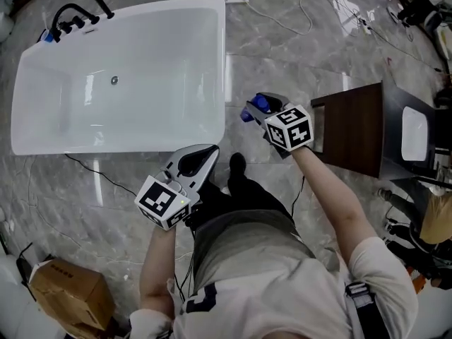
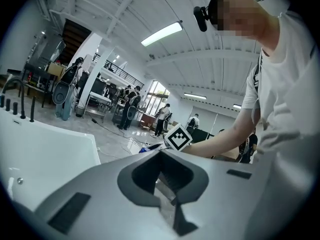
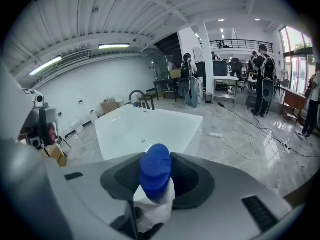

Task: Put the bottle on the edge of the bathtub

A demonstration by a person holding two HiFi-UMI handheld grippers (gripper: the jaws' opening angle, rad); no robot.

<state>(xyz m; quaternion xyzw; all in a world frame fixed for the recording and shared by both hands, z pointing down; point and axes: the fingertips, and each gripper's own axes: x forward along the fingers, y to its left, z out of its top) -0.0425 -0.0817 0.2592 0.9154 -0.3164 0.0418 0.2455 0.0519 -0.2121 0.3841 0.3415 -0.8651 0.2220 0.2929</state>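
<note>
**Op A:** So, head view first. Where's the bottle?

**Op B:** It's clamped in my right gripper, over the floor just off the tub's end, not yet on the rim. To do this well, I'd bring the base squarely over the flat rim and keep the bottle upright. I'd let go only once it rests there. The rim looks narrow and glossy, so an off-centre landing could tip it. That forearm is stretched forward with the gripper tipped downward. My left gripper sits low by my body and points at the tub's near long side.

**Op A:** Left gripper view?

**Op B:** Its jaws leave only a narrow gap with nothing in it. The tub is at the left.

**Op A:** Right gripper view?

**Op B:** The pads pinch the white body under the blue cap, so the jaws are held apart by it. The tub lies straight ahead and lower.
</note>
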